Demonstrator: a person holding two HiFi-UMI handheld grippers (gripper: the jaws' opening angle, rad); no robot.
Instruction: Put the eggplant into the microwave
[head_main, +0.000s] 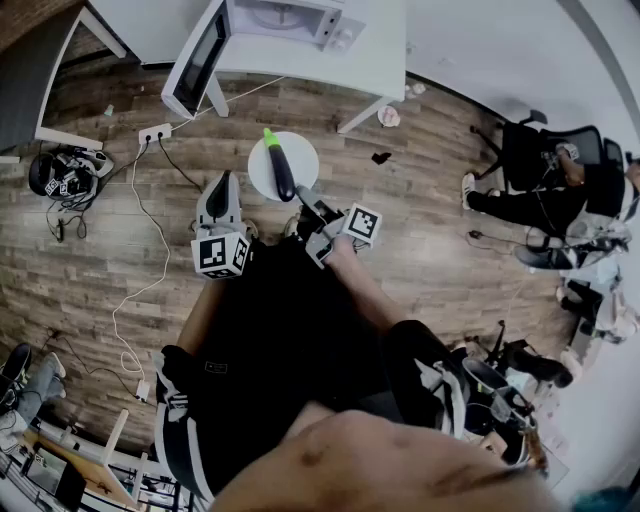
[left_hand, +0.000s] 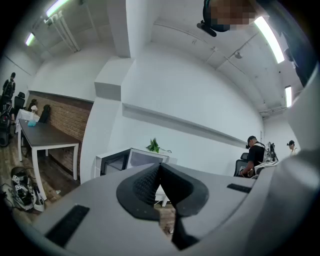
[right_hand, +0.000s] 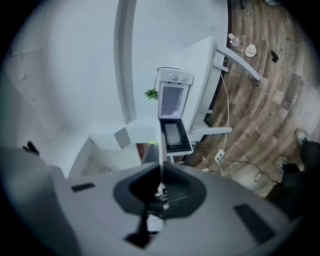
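The eggplant (head_main: 282, 170), dark with a green stem, lies on a small round white stool (head_main: 303, 153), stem toward the microwave (head_main: 288, 19). The microwave stands on a white table (head_main: 375, 62) with its door (head_main: 196, 58) swung open. My right gripper (head_main: 303, 197) is at the eggplant's near end, jaws together; I cannot tell if it touches. In the right gripper view the eggplant (right_hand: 149, 152) shows just left of the gripper (right_hand: 161, 165), the microwave (right_hand: 172, 97) beyond. My left gripper (head_main: 224, 179) is shut and empty, left of the stool, tilted upward (left_hand: 160, 167).
A power strip (head_main: 154, 131) and white cables lie on the wood floor left of the stool. Headset gear (head_main: 66, 172) sits at far left. A seated person on an office chair (head_main: 545, 165) is at the right. A dark table (left_hand: 46, 138) stands by the brick wall.
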